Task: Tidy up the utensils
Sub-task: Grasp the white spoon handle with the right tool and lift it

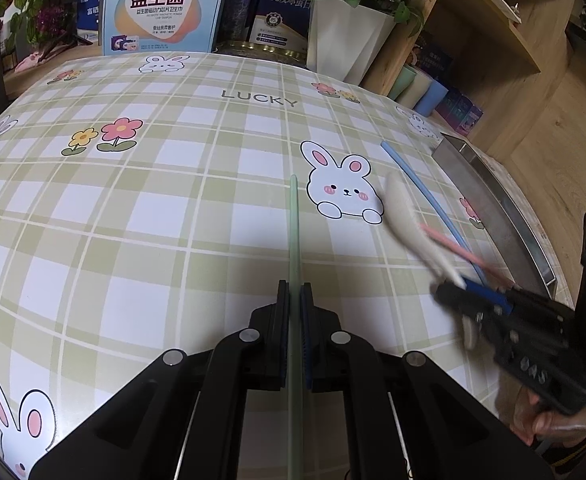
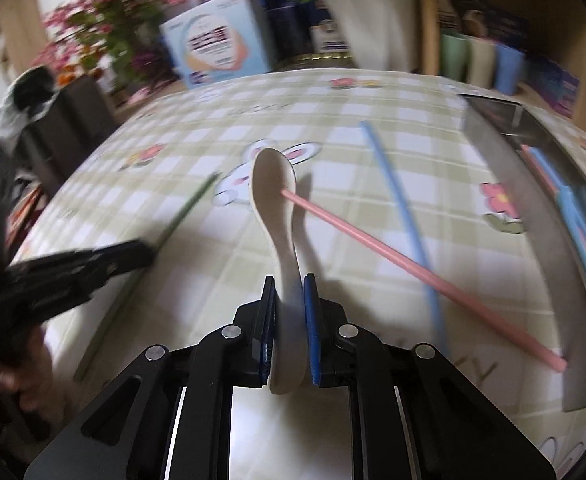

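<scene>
The desk (image 1: 173, 208), under its green check cloth printed with rabbits and flowers, fills the room's middle, with boxes and a white planter (image 1: 345, 36) of red flowers crowded along its far edge. Along its right side lies a long metal tray (image 2: 533, 216), and inside it I can make out a pink and a blue stick already laid down.

Smaller things are scattered between. A blue chopstick (image 2: 405, 208) lies loose on the cloth near the tray. A pink chopstick (image 2: 413, 264) rests with its far tip in the bowl of the white spoon (image 2: 273, 184) and its near end by the tray's corner.

The right tongs (image 2: 289, 308) are clamped on the spoon's handle, bowl pointing away. The left tongs (image 1: 294, 304) are pressed together on a green chopstick (image 1: 294, 232), which runs straight out ahead over the cloth.

What worries me is that pink chopstick: if the spoon is lifted or swung toward the tray, the stick could be flicked aside, roll, or drop off the desk edge. The spoon's handle is smooth and curved, so it may swivel in the pads. The thin green stick, held near one end, could also pivot and miss the tray.
</scene>
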Demonstrator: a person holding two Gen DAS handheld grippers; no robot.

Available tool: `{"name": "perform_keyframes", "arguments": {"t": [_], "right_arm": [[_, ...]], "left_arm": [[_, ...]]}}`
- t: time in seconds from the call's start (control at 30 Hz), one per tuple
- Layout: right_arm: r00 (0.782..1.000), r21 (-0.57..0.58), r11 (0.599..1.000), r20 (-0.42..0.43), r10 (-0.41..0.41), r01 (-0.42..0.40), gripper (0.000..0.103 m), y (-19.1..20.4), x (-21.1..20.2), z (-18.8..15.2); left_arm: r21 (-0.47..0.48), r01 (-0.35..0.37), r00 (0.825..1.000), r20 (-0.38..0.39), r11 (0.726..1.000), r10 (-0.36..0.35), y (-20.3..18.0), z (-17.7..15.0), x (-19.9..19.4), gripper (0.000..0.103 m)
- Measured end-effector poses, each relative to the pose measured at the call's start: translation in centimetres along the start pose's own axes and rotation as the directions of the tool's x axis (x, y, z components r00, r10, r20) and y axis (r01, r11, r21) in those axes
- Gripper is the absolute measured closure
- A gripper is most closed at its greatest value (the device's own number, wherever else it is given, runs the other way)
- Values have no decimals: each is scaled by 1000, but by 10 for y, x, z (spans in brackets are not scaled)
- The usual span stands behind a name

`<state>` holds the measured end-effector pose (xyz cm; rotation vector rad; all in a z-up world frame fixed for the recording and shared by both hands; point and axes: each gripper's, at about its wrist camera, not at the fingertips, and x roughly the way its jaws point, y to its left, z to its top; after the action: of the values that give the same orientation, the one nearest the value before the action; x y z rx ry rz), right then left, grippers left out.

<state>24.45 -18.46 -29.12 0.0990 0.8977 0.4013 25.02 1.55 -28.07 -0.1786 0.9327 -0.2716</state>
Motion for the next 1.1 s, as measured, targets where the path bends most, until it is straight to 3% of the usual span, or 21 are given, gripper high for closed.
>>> {"name": "perform_keyframes", "arguments": {"t": [0.27,0.67,0.93,1.1], "right_arm": [[998,61,997,31,48,-50,89,-9,4,17],[998,-61,998,68,8,-4,89,15,7,17],[998,-26,1000,55,18,-16,89,7,10,18],[999,-33,999,51,11,-10,89,8,10,18]], "left_arm": [[12,-12,1000,3,1000,12,-2,0,0,96],[4,1,1000,9,1000,-1,0,0,1,96],[10,1,1000,6,1000,-1,-1,1,1,98],[-59,12,1000,-2,998,-12,9,5,-10,98]]}}
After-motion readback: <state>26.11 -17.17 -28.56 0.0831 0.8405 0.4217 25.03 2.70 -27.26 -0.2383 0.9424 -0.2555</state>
